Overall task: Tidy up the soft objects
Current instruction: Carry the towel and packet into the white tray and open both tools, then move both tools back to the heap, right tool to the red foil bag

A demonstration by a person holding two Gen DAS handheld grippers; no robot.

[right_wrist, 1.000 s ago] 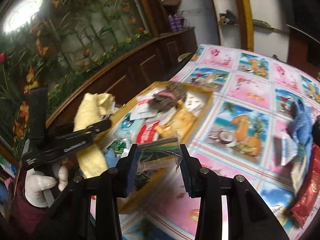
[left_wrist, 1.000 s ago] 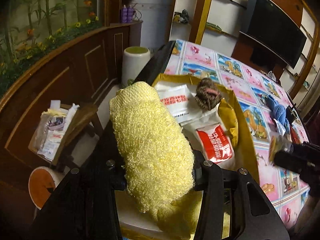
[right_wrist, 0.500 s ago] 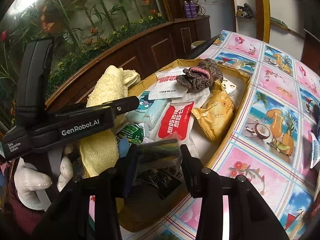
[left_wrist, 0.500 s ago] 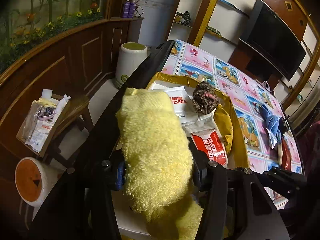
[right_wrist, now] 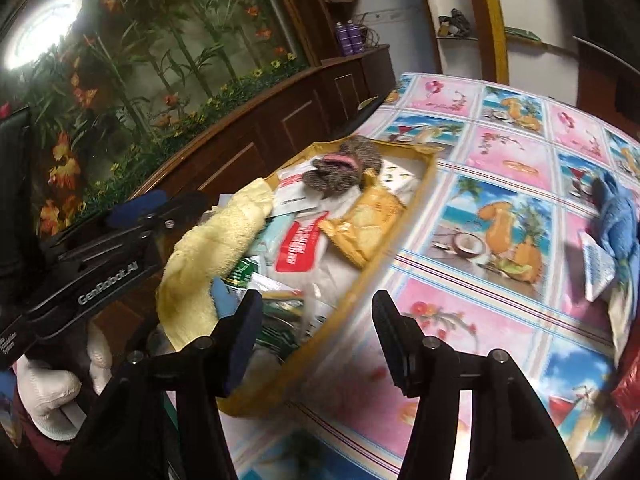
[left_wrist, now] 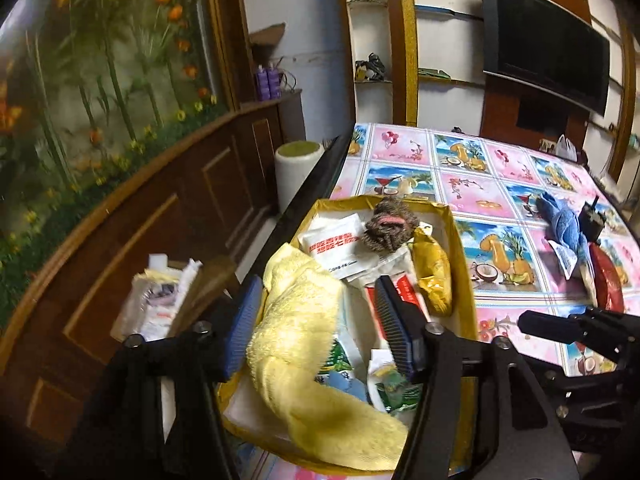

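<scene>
yellow towel (left_wrist: 304,344) in box (left_wrist: 460,248) (rim-draped), jaws apart

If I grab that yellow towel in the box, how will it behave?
The yellow towel is probably floppy: it lies draped over packets in the box. Its looped pile should grip well. Likely light, though the ends may sag and drag packets.

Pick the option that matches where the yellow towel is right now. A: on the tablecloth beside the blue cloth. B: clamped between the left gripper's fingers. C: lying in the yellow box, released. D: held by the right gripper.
C: the yellow towel lies in the yellow box among packets, and the left gripper stands open around it, pads apart from it.
</scene>
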